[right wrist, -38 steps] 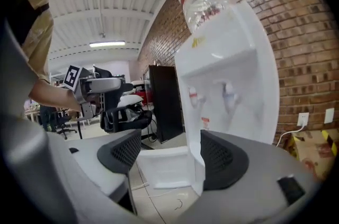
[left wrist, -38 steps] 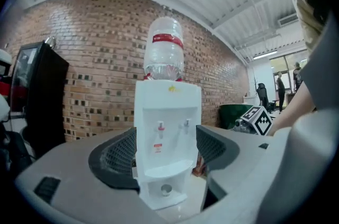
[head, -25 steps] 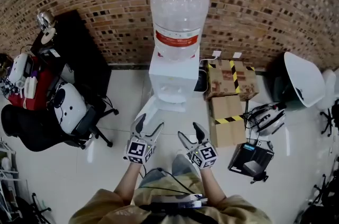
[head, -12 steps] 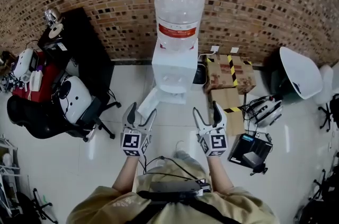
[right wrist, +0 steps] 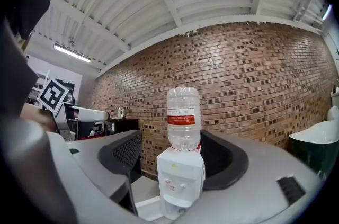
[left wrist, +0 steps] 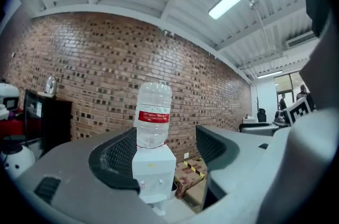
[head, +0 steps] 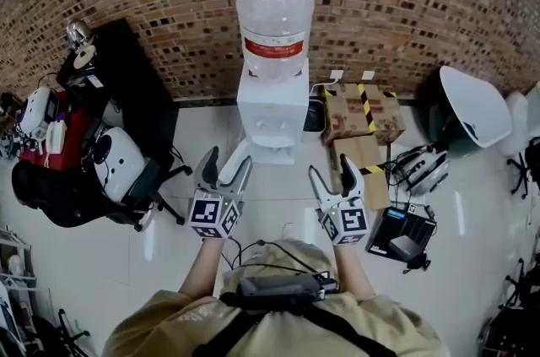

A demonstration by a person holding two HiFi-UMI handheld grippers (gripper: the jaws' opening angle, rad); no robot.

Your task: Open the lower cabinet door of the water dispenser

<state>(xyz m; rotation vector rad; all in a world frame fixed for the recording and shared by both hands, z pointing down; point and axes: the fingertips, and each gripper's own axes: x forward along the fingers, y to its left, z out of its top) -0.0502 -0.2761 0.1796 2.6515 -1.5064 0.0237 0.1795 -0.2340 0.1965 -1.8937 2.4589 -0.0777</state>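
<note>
Left gripper (head: 228,159) and right gripper (head: 330,166) hover level, well short of the water dispenser (head: 272,106), fingers (head: 208,168) spread and empty, likely because its lower cabinet door (right wrist: 145,208) already hangs open at its base.

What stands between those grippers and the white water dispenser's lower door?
Nothing visible: only pale tiled floor separates the left gripper, the right gripper and the white water dispenser, whose lower door appears already swung open.
</note>
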